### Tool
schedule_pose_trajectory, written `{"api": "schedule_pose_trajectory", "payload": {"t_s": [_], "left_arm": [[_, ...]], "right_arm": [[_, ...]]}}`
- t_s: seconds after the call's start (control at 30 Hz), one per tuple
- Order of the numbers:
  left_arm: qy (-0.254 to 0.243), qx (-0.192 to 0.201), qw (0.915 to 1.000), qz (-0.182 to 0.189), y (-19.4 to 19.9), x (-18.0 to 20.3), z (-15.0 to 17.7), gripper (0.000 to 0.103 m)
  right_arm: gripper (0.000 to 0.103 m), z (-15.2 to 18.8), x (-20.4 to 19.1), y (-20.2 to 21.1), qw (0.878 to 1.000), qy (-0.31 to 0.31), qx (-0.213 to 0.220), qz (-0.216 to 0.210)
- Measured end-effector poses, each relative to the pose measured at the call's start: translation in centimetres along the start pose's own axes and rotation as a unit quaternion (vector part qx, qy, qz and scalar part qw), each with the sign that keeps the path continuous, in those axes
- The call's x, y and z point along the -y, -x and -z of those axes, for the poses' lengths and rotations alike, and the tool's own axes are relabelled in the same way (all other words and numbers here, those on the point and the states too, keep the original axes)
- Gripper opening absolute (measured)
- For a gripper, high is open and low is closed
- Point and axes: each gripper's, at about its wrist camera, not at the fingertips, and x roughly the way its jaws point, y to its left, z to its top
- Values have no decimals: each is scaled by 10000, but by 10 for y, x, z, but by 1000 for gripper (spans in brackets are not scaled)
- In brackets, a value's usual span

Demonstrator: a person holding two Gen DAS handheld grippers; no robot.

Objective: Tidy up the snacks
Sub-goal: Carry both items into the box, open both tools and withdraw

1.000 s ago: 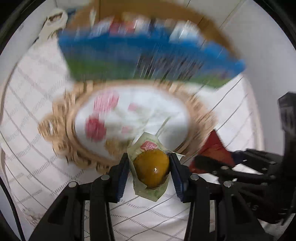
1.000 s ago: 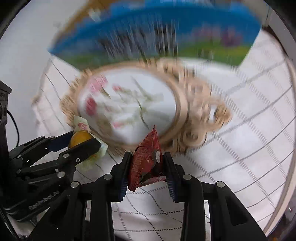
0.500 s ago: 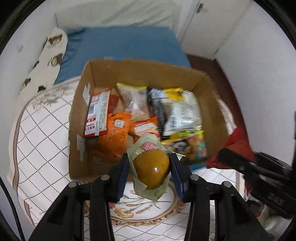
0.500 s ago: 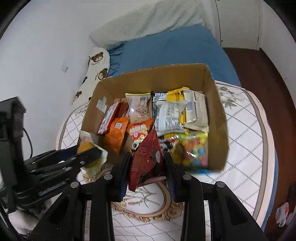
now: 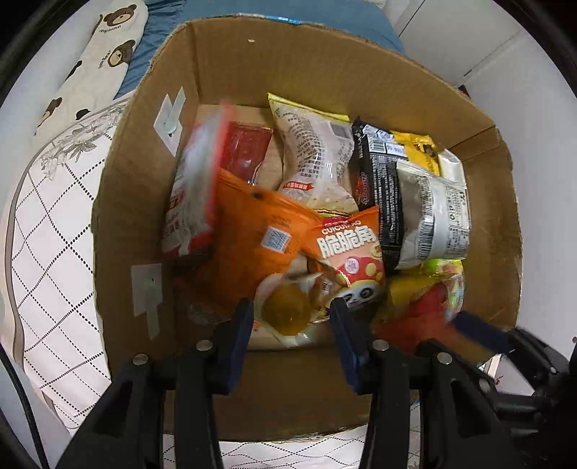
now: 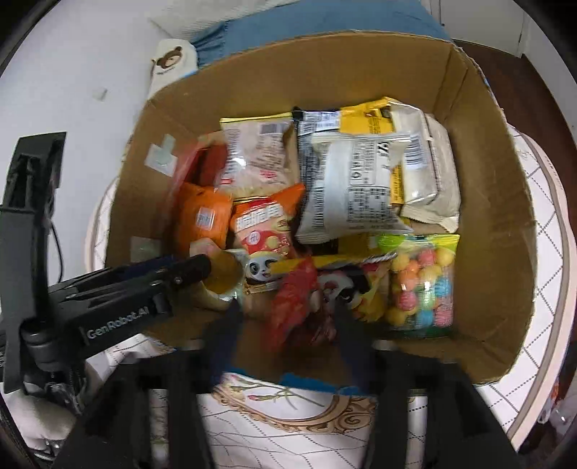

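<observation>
A cardboard box (image 5: 324,61) (image 6: 497,202) holds several snack packets. My left gripper (image 5: 290,317) reaches over the box's near wall; its jaws stand wider than the wrapped yellow pastry (image 5: 286,310), which lies between them among the packets. My right gripper (image 6: 288,310) is over the near wall too; its jaws stand apart with the red snack packet (image 6: 295,299) between them, blurred. The left gripper also shows in the right wrist view (image 6: 151,285), and the right gripper in the left wrist view (image 5: 479,332).
In the box lie an orange bag (image 5: 252,234), a panda snack bag (image 5: 348,249), a black packet (image 5: 375,180) and a candy-ball bag (image 6: 422,281). The box stands on a quilted round table (image 6: 541,270) beside a blue bed (image 6: 324,18).
Both grippers moved forward from the placemat to over the box. Both jaws have opened, and the pastry and red packet now sit loose inside the box.
</observation>
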Motion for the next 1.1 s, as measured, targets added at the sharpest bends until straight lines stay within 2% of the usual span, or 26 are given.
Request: {"api": "schedule_pose_trajectory", "payload": {"t_s": [0.03, 0.07, 0.1, 0.13, 0.23, 0.27, 0.3, 0.43, 0.77, 1.1], "left_arm": [[11, -22, 10000, -30, -1, 0, -1, 56], [19, -27, 10000, -47, -1, 0, -1, 63], [19, -9, 10000, -62, -2, 1, 0, 77], [-3, 25, 10000, -93, -2, 2, 1, 83], [-72, 99, 9998, -137, 1, 5, 4, 86], [-105, 125, 9997, -160, 2, 7, 5, 89], [-134, 161, 9996, -181, 4, 9, 7, 96], [-229, 334, 9988, -269, 9, 14, 9, 97], [-250, 672, 9967, -392, 27, 17, 15, 97], [-166, 1495, 9871, -541, 74, 20, 48, 97]], "right_arm": [[84, 0, 1, 1, 10000, 23, 21, 84], [89, -1, 2, 3, 9999, 36, 32, 124], [91, -1, 3, 5, 9998, 25, 42, 204], [92, -1, 5, 7, 9996, 8, 47, 277], [95, -1, 9, 15, 9985, 8, 166, 521], [96, -1, 10, 17, 9979, 23, 195, 624], [98, 0, 12, 20, 9969, 40, 240, 749], [99, -2, 19, 24, 9936, -4, 336, 1077], [100, 1, 30, 41, 9905, -142, 595, 1228], [100, 30, 22, 76, 9853, 12, 1112, 1297]]}}
